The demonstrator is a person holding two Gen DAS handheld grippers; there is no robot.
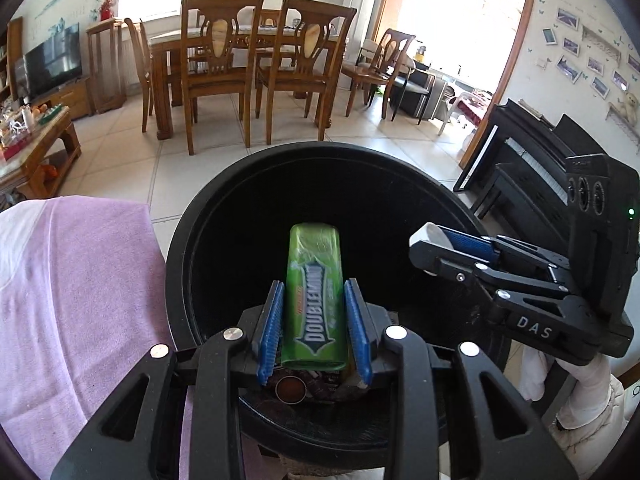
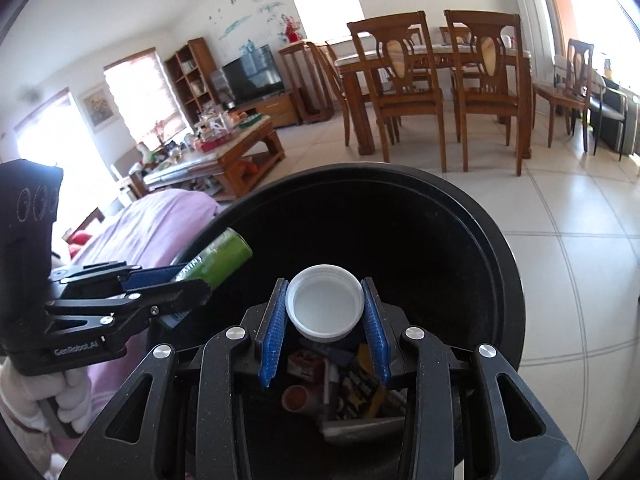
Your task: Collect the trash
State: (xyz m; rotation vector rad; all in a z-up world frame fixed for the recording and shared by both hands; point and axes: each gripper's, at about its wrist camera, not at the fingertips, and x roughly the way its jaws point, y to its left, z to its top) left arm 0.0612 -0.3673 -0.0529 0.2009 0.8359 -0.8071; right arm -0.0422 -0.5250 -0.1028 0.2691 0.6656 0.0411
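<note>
With both loads held over the mouth of the black bin (image 1: 460,208), the drop-off step looks to be in hand. The left gripper (image 1: 314,322) pinches a green gum pack (image 1: 314,292) and the right gripper (image 2: 325,326) clasps a white cap (image 2: 325,306), each just inside the bin's near rim. Next, both need only spread their fingers so the pieces fall onto the trash (image 2: 340,392) below.

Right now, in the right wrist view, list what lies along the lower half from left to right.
Left gripper holding the green gum pack → white bottle cap in the right gripper → black bin's right rim → tiled floor.
</note>
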